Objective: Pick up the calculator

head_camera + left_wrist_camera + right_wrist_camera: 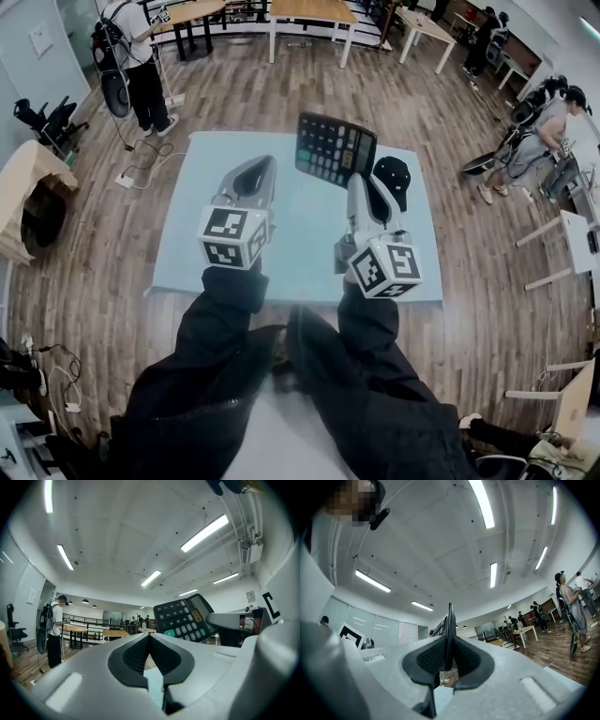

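**Head view.** My right tool [359,180] is clamped on the lower edge of the calculator [335,148]. The calculator stands at 12 o'clock from the tool tips, its key face tilted up toward the camera. It is held clear of the light blue table [300,230], which lies beneath both tools. My left tool [260,167] sits at 9 o'clock from the right one, apart from it and not touching the calculator. A black cap [395,178] lies on the table just beside the right tool, at its 3 o'clock. Each tool carries its cube with square markers, the left cube [234,237] and the right cube [386,269], at 6 o'clock from the tips. My dark sleeves [234,319] run back from them. The table stands on a wooden floor [234,94]. A person [139,61] stands on that floor at 11 o'clock, well apart from the table.

**Left gripper view.** The left tool [150,644] has its ribbed pads pressed together with nothing between them. The calculator [185,618] appears at 1 o'clock with its keys and display facing this camera. The right tool [229,620] grips it from the 3 o'clock side.

**Right gripper view.** The right tool [449,656] has its pads pressed on the calculator [449,625]. The calculator is seen edge-on here, as a thin dark upright blade rising toward 12 o'clock.
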Motion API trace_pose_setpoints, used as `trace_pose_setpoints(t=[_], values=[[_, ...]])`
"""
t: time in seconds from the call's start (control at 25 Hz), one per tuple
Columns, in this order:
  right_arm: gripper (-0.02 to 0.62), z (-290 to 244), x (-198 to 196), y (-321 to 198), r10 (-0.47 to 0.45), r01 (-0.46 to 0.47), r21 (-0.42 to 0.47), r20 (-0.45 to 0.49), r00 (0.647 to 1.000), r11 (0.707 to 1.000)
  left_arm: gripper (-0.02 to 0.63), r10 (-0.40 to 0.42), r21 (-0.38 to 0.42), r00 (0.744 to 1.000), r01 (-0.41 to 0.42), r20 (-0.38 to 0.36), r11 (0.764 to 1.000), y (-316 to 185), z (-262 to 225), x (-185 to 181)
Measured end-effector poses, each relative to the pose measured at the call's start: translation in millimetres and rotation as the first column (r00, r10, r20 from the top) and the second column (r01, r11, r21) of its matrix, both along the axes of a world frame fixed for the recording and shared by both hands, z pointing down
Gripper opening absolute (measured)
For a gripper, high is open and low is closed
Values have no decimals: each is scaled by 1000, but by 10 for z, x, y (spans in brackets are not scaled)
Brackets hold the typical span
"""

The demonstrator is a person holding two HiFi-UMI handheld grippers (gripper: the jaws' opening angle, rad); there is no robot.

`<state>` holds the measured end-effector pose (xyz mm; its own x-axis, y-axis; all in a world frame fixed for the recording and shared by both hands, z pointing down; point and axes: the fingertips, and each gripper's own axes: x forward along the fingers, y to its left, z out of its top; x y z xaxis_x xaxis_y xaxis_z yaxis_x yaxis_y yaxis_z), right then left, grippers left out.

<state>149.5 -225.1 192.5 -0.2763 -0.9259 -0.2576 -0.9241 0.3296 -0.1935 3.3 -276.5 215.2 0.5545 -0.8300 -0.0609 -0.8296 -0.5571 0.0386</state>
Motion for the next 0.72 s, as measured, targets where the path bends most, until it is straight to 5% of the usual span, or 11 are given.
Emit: trace_pose_setpoints(t=[0.28, 0.72], values=[[43, -175, 24, 136, 24, -23, 78, -18, 1000, 997, -5, 4, 24, 1000, -4, 7, 1000, 37, -54, 42], [43, -156, 3, 156, 29, -28, 69, -13, 999, 997, -5, 4, 25, 1000, -4, 1, 1000, 59, -44, 9]])
